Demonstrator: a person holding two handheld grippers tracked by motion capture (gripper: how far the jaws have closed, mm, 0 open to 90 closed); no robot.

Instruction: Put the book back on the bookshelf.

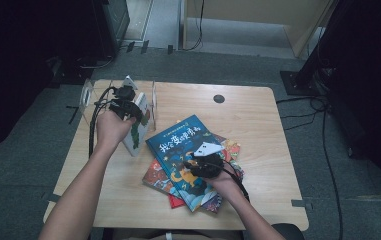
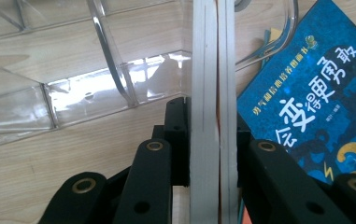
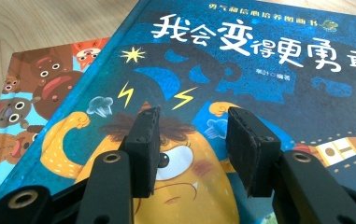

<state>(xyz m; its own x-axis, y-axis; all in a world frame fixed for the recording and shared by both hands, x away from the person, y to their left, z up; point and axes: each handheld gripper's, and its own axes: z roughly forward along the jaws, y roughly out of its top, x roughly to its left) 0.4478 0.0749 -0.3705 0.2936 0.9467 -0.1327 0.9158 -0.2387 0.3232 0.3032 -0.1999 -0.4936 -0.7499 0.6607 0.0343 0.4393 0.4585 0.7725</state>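
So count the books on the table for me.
At least 4: one upright book clamped in the left tongs by the clear rack; the blue book topping a pile under the right tongs; two more peeking out beneath. Others may be hidden.

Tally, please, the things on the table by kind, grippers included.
Blue book: 1
Books under it: at least 2
Upright book: 1
Clear rack: 1
Grippers: 2, left gripper and right gripper
Total: at least 7

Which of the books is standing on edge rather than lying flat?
The white-edged book clamped in the left gripper, upright beside the clear plastic rack. The blue book and those under it lie flat in a stack.
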